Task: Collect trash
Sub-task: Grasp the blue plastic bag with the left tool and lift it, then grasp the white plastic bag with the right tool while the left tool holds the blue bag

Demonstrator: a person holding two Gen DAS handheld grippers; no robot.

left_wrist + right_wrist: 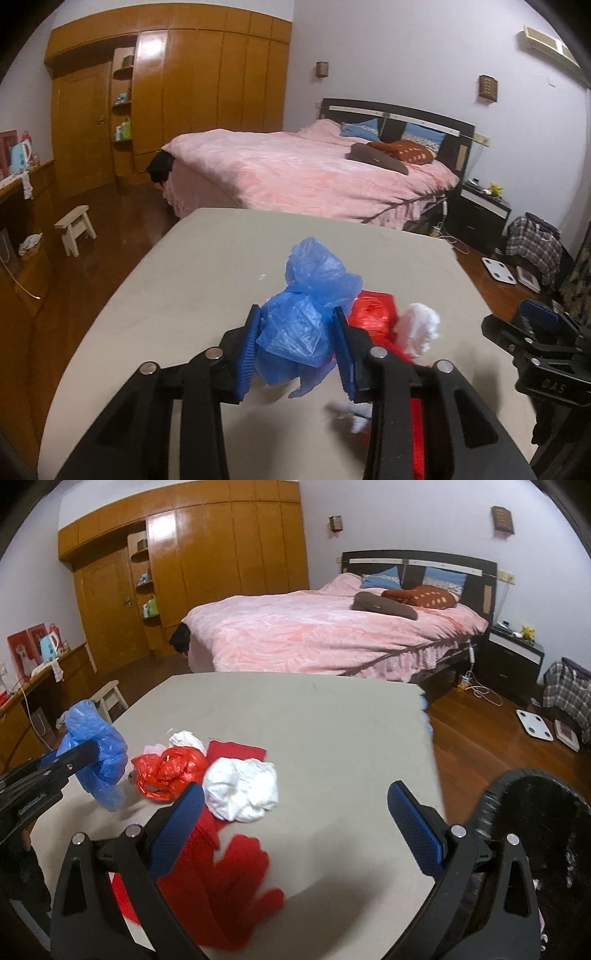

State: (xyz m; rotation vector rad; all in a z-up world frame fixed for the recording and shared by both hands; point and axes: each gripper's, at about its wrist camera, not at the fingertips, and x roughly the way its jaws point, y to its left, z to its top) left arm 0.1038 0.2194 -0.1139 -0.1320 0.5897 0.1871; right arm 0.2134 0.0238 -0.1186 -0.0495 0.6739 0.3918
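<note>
- we see the left gripper clamped on a crumpled blue plastic bag; its blue pads press the bag from both sides, and the bag bulges out above and below them.
- from the right wrist view, the same blue plastic bag hangs clear of the grey table, raised above its left edge, with the left gripper's black finger crossing in front of it.
- the right gripper stands wide, its blue pads well apart with nothing between them; it hovers over the near part of the table.
- a crumpled red plastic bag lies on the table, near the blue one but apart from it.
- a white wad of crumpled paper or plastic lies just beside the red bag, on its right; the two seem to touch.
- flat red paper pieces are spread on the table under and in front of the right gripper's left finger, and another red sheet lies behind the white wad.
- at the right edge of the right wrist view we see a dark round bin with a black liner, beside the table's near corner.
- behind the table are a bed with a pink cover, a wooden wardrobe, and a small white stool on the wood floor.
</note>
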